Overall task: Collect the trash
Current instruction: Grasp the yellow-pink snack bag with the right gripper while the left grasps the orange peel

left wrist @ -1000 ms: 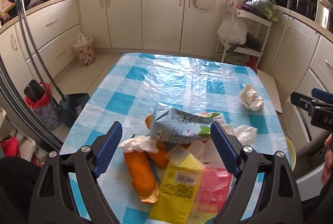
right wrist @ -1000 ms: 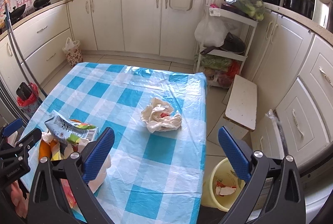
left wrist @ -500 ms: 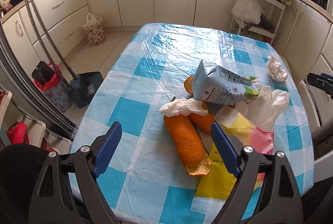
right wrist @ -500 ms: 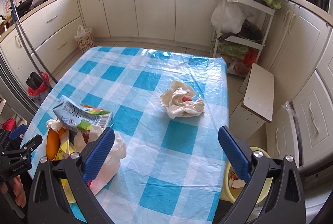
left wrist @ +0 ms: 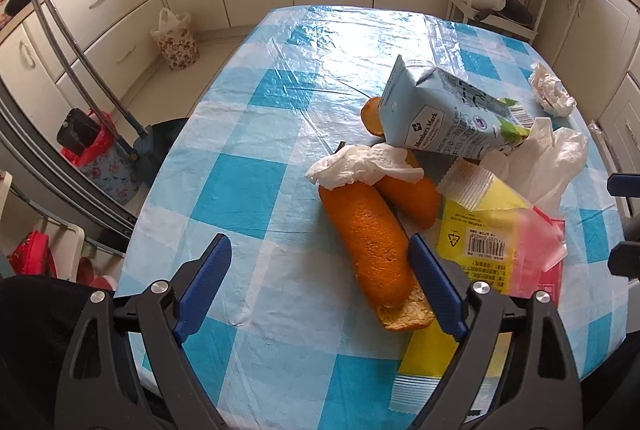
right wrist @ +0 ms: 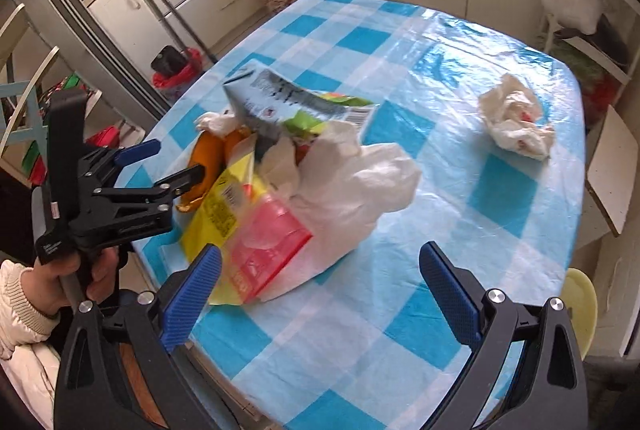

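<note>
In the left wrist view the left gripper [left wrist: 320, 266] has its jaws spread wide and opening further, nothing pinched; bare blue-checked tablecloth [left wrist: 240, 198] lies between them, and the long orange peel [left wrist: 370, 242] sits just inside the right jaw, its ragged end beside that pad. Beyond the peel lie a white tissue [left wrist: 360, 166], a blue carton [left wrist: 436, 114] and a yellow wrapper [left wrist: 476, 242] (partly under a pink one). In the right wrist view the right gripper [right wrist: 320, 286] also stands spread and empty, the pink wrapper [right wrist: 268, 246] and white plastic bag [right wrist: 360, 190] just ahead of its left jaw, a crumpled tissue [right wrist: 516, 118] far beyond the right jaw
</note>
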{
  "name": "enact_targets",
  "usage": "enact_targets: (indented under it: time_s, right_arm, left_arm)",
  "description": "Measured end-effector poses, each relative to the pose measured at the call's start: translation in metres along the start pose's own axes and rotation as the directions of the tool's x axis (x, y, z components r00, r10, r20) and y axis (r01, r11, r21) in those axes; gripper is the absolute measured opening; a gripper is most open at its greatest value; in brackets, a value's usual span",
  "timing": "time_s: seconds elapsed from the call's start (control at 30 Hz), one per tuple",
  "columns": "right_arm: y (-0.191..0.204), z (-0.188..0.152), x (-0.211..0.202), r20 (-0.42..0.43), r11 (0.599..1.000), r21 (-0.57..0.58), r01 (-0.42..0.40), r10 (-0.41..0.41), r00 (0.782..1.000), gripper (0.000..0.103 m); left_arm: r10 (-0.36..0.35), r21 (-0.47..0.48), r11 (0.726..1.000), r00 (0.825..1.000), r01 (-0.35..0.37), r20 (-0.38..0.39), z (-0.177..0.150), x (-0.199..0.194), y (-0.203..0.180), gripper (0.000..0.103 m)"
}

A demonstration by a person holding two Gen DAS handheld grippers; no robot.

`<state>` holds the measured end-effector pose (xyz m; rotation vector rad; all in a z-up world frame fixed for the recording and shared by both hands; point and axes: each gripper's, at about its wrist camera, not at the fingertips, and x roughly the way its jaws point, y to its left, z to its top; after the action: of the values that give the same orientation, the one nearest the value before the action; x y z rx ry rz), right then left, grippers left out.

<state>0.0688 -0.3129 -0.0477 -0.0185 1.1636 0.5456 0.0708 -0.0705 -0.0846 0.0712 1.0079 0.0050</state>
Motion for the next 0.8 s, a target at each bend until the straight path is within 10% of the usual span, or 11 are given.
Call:
enact_targets:
  time_s: [0.7, 0.8]
  right_arm:
    - [0.004, -0.002, 0.040, -0.053, 0.992, 0.078, -0.102, 0.106, 0.993, 0.077]
    - [0.009, -0.001, 0.040, -0.031, 0.988, 0.072, -0.133, 0.136, 0.990, 0.063]
  left_arm:
    - [-0.166, -0.101, 0.983, 0.980, 0.156, -0.107, 0.007, 0.018, 0.021, 0.087]
    - [-0.150, -0.076, 0.987, 0.984, 0.143, -0.096, 0.005, 0.018, 0.019, 0.086]
